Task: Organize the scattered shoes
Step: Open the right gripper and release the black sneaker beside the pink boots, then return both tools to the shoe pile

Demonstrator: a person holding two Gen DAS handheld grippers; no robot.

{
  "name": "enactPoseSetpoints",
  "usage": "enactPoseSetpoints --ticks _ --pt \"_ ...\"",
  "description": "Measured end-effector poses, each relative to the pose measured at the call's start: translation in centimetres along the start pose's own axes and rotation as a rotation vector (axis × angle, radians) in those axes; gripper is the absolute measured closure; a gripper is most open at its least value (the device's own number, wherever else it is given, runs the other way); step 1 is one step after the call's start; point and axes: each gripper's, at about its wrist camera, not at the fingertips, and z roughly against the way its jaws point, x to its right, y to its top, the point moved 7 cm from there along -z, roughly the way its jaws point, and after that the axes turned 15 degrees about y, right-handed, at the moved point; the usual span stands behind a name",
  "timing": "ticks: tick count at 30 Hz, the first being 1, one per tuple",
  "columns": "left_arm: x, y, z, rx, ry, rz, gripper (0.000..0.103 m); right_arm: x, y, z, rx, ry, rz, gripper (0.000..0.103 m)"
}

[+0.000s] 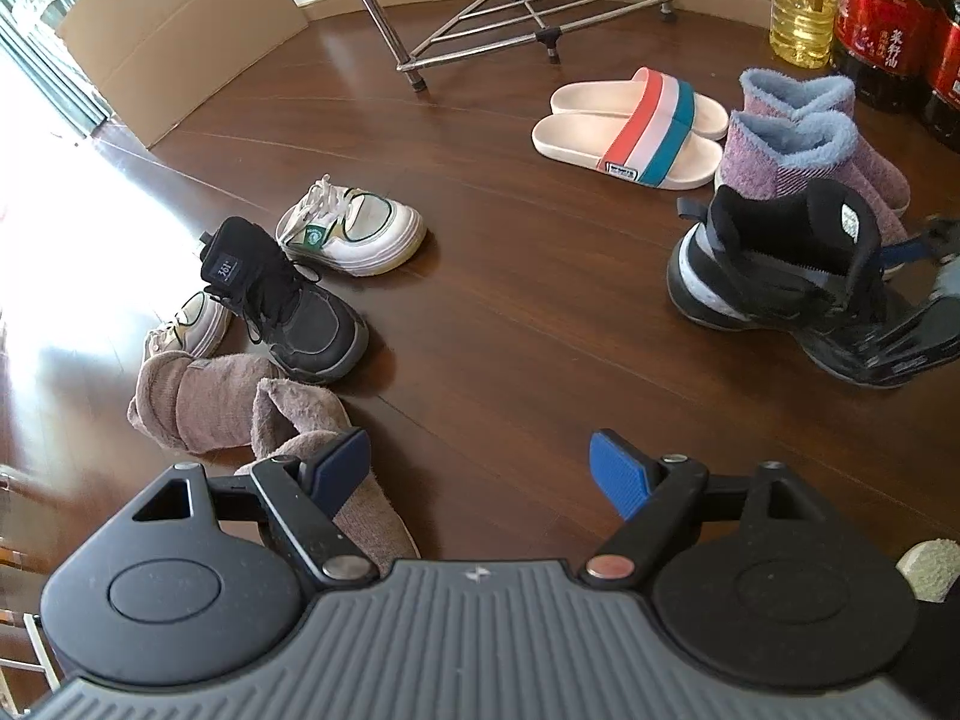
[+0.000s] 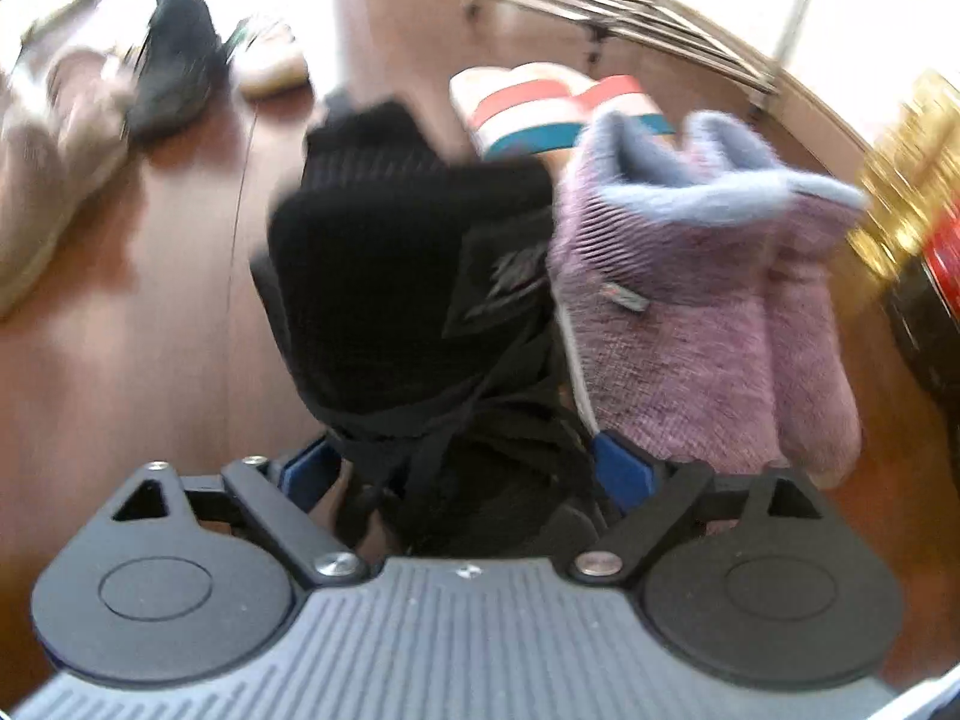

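- Two pairs are lined up by the wall on the dark wooden floor (image 1: pixel 492 276): cream slides with red, white and teal bands (image 1: pixel 636 126) and purple knitted slippers with blue fleece lining (image 1: pixel 798 144).
- Just beside the slippers, a black high-top sneaker with a grey-white sole (image 1: pixel 792 282) is seen; its mate, a second black sneaker (image 1: pixel 282 300), lies well apart on the other side of the floor, with "361°" readable on the tongue.
- A white lace-up sneaker with green trim (image 1: pixel 354 228) carries a small round green badge, too small to read; its partner (image 1: pixel 192 324) is partly hidden behind the second black sneaker.
- Brown knitted boots (image 1: pixel 240 414) are lying nearest the left gripper (image 1: pixel 480 474), which is held open over bare floor.
- The right gripper (image 2: pixel 462 474) is spread wide, with the high-top's laces between its fingers; through the blur, the pads appear not to be pressing.
- Red labels with Chinese characters are borne by dark bottles (image 1: pixel 882 24) beside a yellow oil bottle (image 1: pixel 804 0).
- A metal rack (image 1: pixel 528 6) and a flat cardboard sheet (image 1: pixel 180 36) are placed at the wall.
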Motion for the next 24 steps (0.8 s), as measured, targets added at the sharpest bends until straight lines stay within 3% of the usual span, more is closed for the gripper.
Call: enactPoseSetpoints --ticks 6,10,14,21,24 --pt "0.6 1.3 -0.7 -0.006 0.012 0.014 0.020 -1.1 0.3 2.1 -0.049 -0.086 -0.118 0.006" --pt "-0.8 2.4 -0.1 -0.014 0.048 0.084 0.020 -1.3 0.0 2.2 -0.077 -0.070 -0.189 0.006" --pt "-2.3 3.1 1.8 -0.036 0.012 0.176 0.020 -1.7 0.3 3.1 -0.067 -0.050 -0.220 0.006" --pt "-5.9 2.3 4.0 0.082 0.037 0.191 0.013 -3.2 0.8 5.9 -0.016 -0.094 -0.216 0.006" --pt "-7.4 1.2 2.6 0.068 -0.019 0.194 0.013 -4.1 0.4 6.7 -0.007 -0.123 -0.230 0.006"
